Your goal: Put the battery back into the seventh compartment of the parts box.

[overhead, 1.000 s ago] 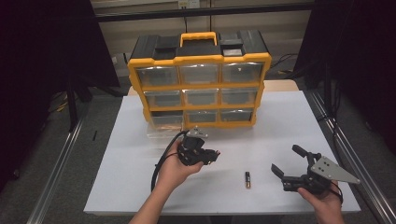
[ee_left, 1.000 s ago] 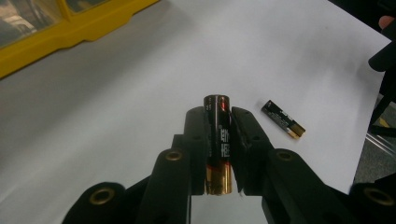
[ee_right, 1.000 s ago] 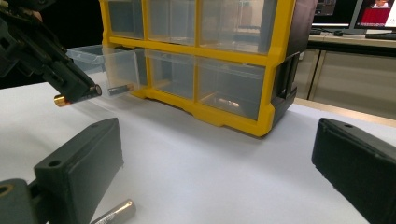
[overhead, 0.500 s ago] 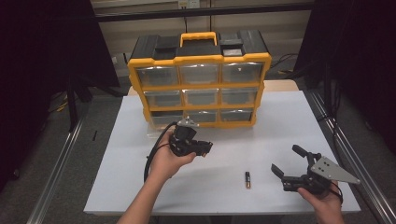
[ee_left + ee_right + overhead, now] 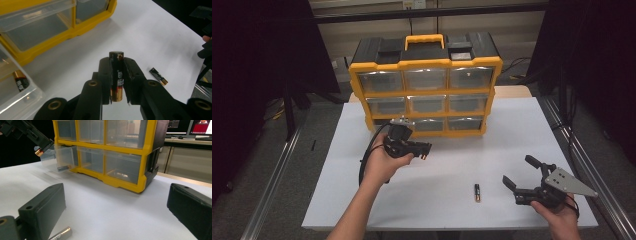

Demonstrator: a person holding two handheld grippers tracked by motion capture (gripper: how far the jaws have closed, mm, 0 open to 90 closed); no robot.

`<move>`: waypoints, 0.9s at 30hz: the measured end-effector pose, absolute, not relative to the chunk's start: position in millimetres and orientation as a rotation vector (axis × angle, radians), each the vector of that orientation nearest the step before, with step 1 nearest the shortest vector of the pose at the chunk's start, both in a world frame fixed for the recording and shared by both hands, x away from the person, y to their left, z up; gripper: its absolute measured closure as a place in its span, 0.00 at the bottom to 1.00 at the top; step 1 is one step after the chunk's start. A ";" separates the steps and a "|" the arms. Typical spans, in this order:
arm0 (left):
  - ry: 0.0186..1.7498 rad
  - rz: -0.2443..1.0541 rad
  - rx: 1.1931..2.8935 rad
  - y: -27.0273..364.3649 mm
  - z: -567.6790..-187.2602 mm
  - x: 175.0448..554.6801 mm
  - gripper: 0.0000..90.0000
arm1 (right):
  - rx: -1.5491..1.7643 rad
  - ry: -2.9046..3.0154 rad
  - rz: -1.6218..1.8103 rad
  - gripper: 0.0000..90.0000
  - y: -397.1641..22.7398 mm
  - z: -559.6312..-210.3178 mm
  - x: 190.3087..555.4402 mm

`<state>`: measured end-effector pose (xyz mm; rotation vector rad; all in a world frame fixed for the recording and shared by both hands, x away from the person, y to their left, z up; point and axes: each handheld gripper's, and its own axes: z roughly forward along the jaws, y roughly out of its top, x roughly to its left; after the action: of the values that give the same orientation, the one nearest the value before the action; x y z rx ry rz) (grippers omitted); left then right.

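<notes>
Left gripper (image 5: 424,148) has lifted off the table (image 5: 447,210) and travelled toward the yellow organizer (image 5: 427,82) since the earlier frame; right gripper (image 5: 532,182) has not shifted.

Left fingers (image 5: 105,75) clamped on a battery (image 5: 116,75), gripped across its middle, copper end toward the camera, dark end sticking out past the tips. It hangs in the air just in front of the bottom row, beside the pulled-out clear drawer (image 5: 58,157). One battery (image 5: 21,81) already lies in that drawer.

Right fingers (image 5: 42,212) stand wide, nothing between them, resting low over the table. A second loose battery (image 5: 477,192) lies on the white surface between the two hands.

Step in hand, by my reading: dropping the held battery into the open drawer. To do it well: carry the tips over the drawer's front lip before lowering, keep the battery clear of the drawer above, release low so it does not bounce out. Drawer is light plastic; a nudge from the fingers could push it back in.
</notes>
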<state>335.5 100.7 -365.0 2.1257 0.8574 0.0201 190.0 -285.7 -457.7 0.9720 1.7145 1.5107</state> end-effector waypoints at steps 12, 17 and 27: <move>0.905 0.046 2.108 115.3 -356.4 345.0 0.86 | 0.973 1.715 1.506 0.02 -285.9 -458.1 190.5; 0.930 0.065 2.099 123.0 -353.9 348.7 0.86 | 0.976 1.714 1.504 0.02 -285.9 -458.1 190.5; 0.976 0.087 2.077 137.8 -352.1 355.4 0.86 | 0.977 1.716 1.507 0.02 -285.7 -458.3 190.8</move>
<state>355.4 137.8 -352.1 2.0765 0.9762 0.0875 190.8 -285.7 -458.3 0.9769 1.7158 1.5065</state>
